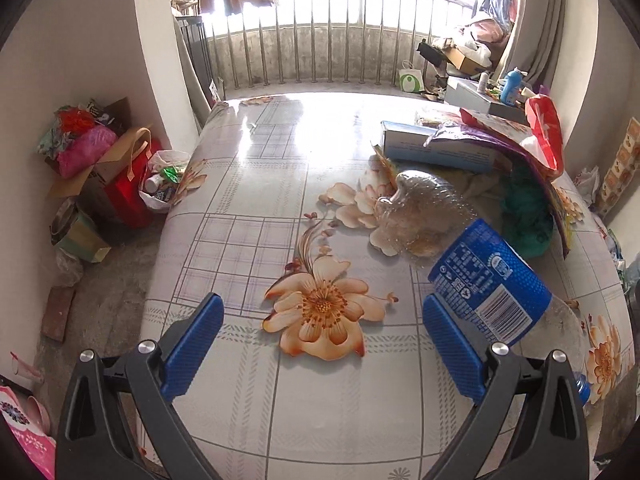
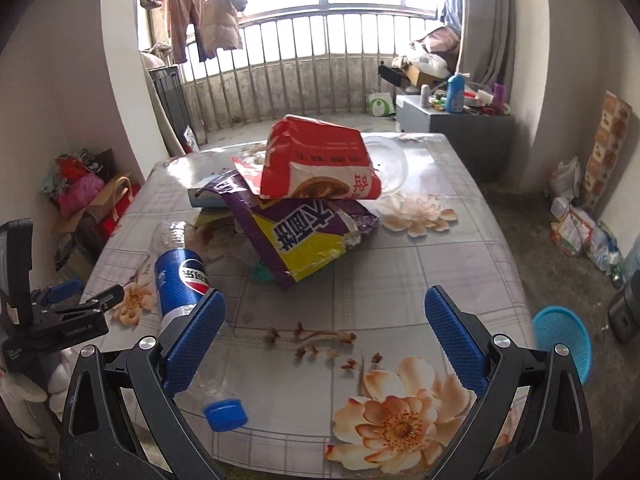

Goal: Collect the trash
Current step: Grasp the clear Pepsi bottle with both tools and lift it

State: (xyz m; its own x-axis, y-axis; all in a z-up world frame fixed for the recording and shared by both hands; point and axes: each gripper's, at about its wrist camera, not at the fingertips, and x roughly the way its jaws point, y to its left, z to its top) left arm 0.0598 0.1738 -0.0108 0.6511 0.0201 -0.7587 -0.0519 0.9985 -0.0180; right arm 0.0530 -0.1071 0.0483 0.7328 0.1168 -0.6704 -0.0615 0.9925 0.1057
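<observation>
Right wrist: Pepsi-labelled bottle lying on table, both tongs spread apart, empty.

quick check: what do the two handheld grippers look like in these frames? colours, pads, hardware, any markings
Both match: black plastic scissor-style frames with triangular cut-outs and silver pivot bolts, each carrying two blue pads with a fine dotted grip texture. See the left gripper and the right gripper. The right wrist view also catches the left unit from the side: black body with small white lettering, too small to read. No cables, hands or sleeves are visible.
</observation>
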